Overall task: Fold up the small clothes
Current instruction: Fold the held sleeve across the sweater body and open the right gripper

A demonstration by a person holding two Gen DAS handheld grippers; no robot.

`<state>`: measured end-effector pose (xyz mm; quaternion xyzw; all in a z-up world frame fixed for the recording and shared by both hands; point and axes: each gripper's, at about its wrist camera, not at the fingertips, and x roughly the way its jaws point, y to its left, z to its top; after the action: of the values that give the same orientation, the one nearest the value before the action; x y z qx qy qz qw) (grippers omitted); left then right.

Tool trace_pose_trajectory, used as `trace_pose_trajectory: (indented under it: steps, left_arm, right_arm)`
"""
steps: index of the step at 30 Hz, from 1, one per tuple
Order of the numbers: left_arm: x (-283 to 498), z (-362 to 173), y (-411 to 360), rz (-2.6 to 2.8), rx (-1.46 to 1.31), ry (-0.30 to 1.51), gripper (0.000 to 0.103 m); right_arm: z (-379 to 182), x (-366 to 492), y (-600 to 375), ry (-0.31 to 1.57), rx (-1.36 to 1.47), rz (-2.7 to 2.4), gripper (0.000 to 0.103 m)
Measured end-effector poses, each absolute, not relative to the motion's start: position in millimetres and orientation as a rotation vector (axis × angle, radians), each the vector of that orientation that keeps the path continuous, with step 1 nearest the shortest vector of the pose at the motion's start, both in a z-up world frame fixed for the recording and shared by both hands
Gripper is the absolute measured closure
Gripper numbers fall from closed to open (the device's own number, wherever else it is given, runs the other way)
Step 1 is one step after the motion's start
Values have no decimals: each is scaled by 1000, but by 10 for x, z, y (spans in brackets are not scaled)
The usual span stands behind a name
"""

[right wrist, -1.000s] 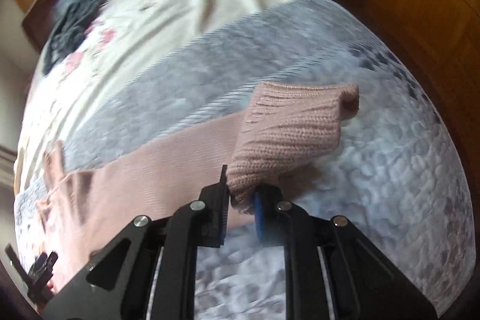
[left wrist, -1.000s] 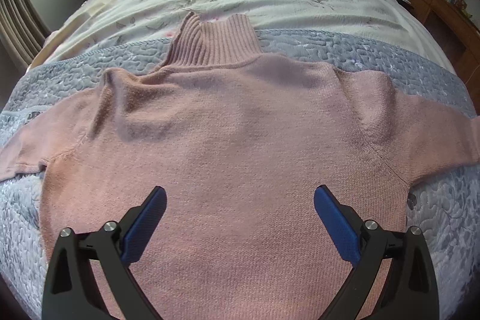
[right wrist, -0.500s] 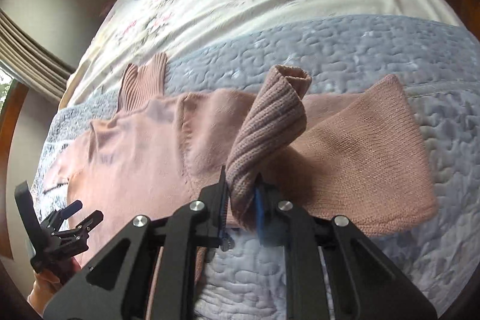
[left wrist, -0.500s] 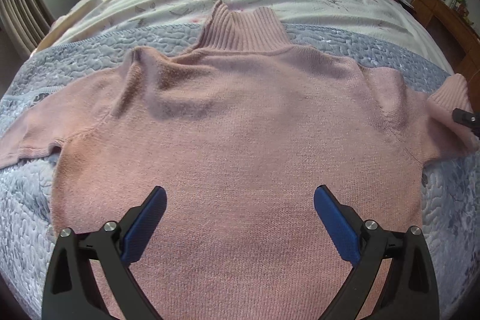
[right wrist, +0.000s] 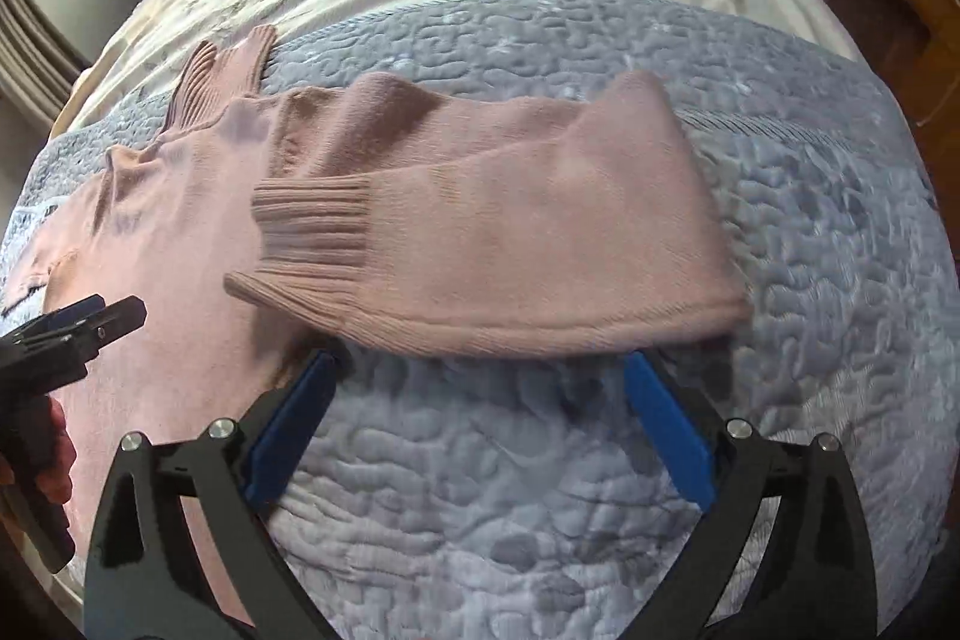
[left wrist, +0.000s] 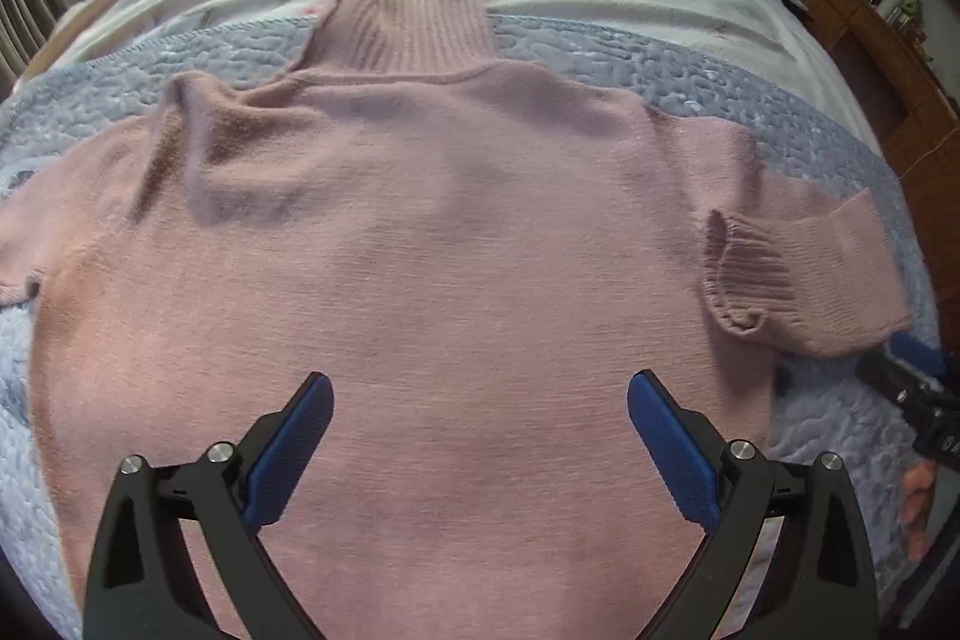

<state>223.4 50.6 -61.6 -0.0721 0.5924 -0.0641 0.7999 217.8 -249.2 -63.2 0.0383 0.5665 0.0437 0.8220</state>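
Pink sweater lies flat across the bed's grey quilt, one sleeve folded inward, both left tongs and right tongs spread wide, gripping nothing.

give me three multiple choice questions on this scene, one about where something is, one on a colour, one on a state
1. Where does the ribbed cuff lie?
A. on the sweater's body
B. on the floral sheet
C. off the bed

2. What colour is the sweater?
A. grey
B. pink
C. dark red

3. How does the right gripper stand?
A. shut on the cuff
B. shut on the quilt
C. open

Answers: 1 A, the folded sleeve ends there; 2 B, its knit is dusty pink; 3 C, its blue pads are spread with only the grey quilt between.
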Motion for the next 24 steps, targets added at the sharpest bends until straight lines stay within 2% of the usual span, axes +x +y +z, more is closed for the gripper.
trace_pose_trajectory:
  steps: [10, 15, 17, 19, 20, 22, 23, 24]
  left_arm:
    - [2554, -890, -189, -293, -425, 1409, 6]
    - [2637, -900, -412, -329, -431, 1400, 6]
    - [2674, -849, -497, -349, -399, 1382, 10]
    - [2736, -842, -541, -308, -361, 1375, 49]
    - [2754, -851, -532, -296, -366, 1371, 56]
    - [2773, -868, -498, -305, -389, 1361, 85]
    - [2776, -863, -472, -311, -393, 1354, 90]
    - [2775, -842, -440, -320, -402, 1342, 93]
  right_arm:
    - [-1030, 1711, -3137, 1242, 177, 43, 6]
    - [-1075, 1539, -3226, 1203, 165, 51, 7]
    - [-1091, 1493, -3147, 1194, 123, 52, 7]
    - [-1100, 1436, -3088, 1189, 83, 59, 7]
    - [-1101, 1404, -3066, 1184, 73, 65, 9]
    - [-1099, 1350, -3032, 1177, 59, 63, 13]
    - [-1095, 1333, -3012, 1173, 49, 57, 20]
    - [-1088, 1335, -2978, 1169, 44, 50, 23]
